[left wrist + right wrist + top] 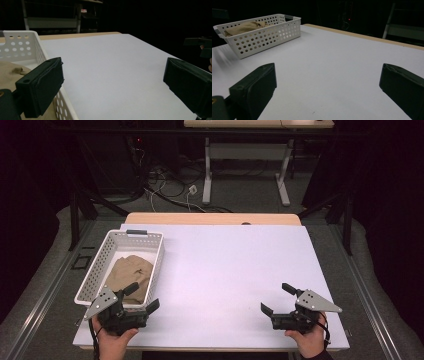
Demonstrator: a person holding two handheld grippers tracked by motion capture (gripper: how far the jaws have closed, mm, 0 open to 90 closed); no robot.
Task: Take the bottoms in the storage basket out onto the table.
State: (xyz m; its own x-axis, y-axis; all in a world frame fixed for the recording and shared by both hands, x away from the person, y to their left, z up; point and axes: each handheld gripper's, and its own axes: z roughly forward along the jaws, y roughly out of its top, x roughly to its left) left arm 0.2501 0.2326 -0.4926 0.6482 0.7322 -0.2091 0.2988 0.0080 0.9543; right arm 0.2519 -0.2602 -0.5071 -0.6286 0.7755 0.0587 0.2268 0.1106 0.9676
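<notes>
While one white perforated basket (98, 270) is sitting at the left of the table (225, 270) with its long axis running away from the person, it is holding a single folded tan cloth (127, 272), which is lying along that same axis. Just at the basket's near end the left gripper (145, 296) is hovering with its jaws spread wide and gripping nothing, one jaw over the cloth. Well apart at the right, the right gripper (274, 299) is likewise gaping empty over bare table.
</notes>
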